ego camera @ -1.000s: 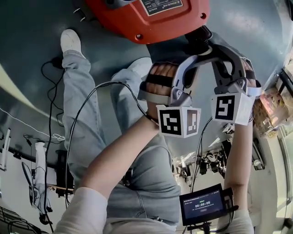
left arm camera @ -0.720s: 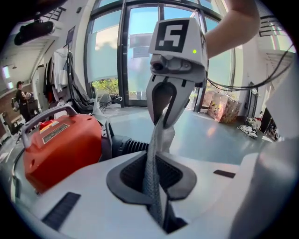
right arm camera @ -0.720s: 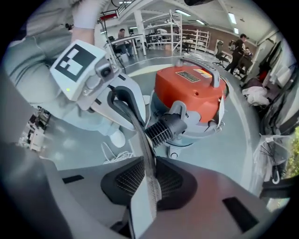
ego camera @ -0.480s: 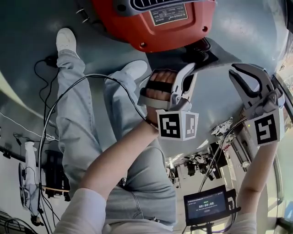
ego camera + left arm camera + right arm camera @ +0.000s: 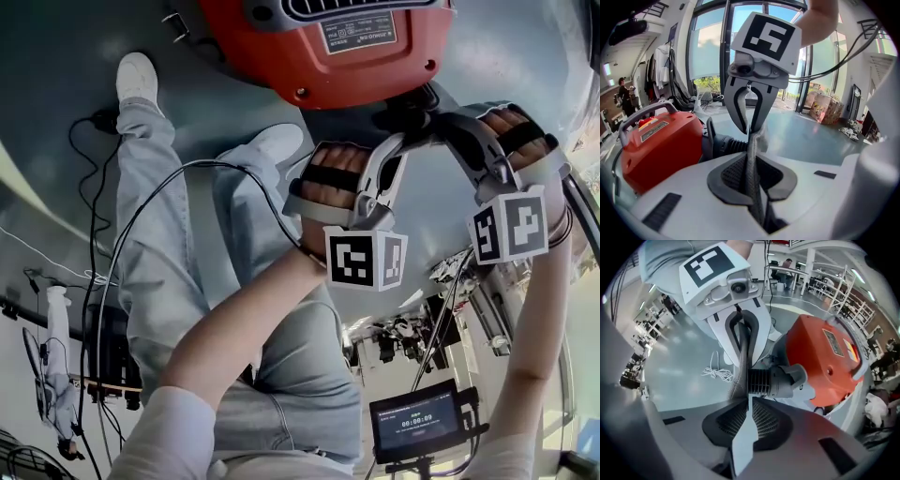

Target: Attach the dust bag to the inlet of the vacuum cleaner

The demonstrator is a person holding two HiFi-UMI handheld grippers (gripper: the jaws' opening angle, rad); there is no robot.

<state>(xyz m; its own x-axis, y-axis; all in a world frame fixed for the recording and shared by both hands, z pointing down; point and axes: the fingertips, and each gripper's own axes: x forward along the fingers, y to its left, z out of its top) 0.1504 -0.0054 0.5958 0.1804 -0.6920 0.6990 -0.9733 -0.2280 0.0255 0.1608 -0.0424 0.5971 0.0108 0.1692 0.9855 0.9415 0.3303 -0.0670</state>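
Note:
The red vacuum cleaner [image 5: 281,56] stands on the grey floor at the top of the head view, its black ribbed inlet [image 5: 412,98] jutting toward me. My left gripper [image 5: 401,141] and right gripper [image 5: 448,122] meet just below that inlet. In the left gripper view my jaws [image 5: 752,164] are shut on a grey fabric edge of the dust bag [image 5: 751,183], and the right gripper [image 5: 750,126] pinches the same edge from the far side, beside the inlet [image 5: 724,144]. In the right gripper view my jaws [image 5: 747,413] are shut on a pale strip of the bag [image 5: 743,441], close in front of the inlet [image 5: 766,383].
The person's legs and white shoes [image 5: 136,80] fill the left of the head view. Black cables [image 5: 103,281] trail over the floor. A small screen [image 5: 412,422] sits at the lower right. A coil of white cord [image 5: 717,373] lies on the floor.
The right gripper swung out to the right, away from the inlet, then came back beside the left gripper with its cube turned. The left gripper kept still.

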